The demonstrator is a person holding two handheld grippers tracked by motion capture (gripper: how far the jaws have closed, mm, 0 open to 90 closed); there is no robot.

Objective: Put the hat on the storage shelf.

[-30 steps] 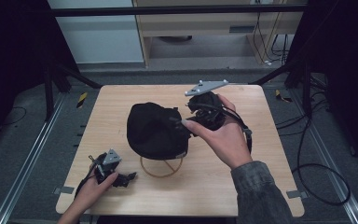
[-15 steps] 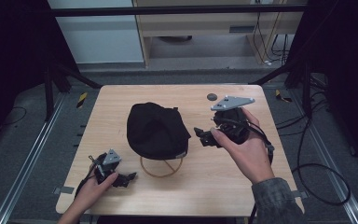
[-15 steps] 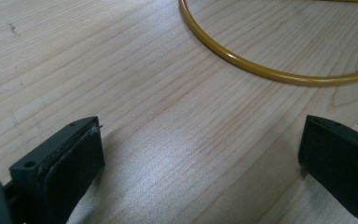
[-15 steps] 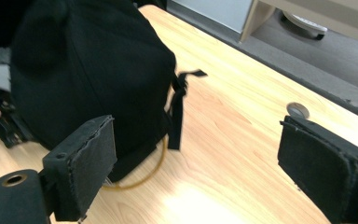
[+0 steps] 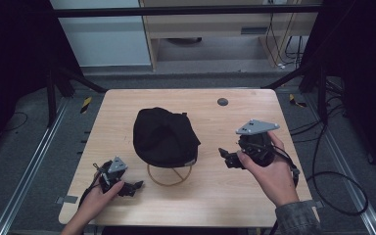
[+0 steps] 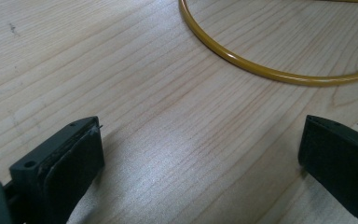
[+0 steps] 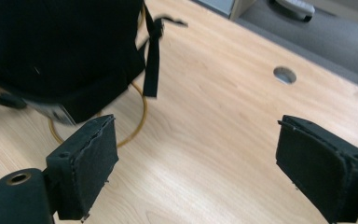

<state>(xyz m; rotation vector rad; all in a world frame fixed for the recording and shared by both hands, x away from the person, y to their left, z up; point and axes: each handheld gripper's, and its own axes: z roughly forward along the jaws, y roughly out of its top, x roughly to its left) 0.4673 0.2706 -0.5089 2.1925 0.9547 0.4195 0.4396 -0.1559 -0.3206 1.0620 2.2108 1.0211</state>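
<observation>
Unlabelled black cap on wire stand.

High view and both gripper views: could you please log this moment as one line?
black cap on yellow ring stand | left hand-held gripper open, empty | right hand-held gripper open, empty

We see a pale wooden worktop with a round cable hole toward its 1 o'clock corner. Beyond the far edge at 12 o'clock stands a wooden shelf unit, cables hanging beside it. On the grey floor, a black cable loops at 4 o'clock, and a metal rail runs along 9 o'clock.
</observation>
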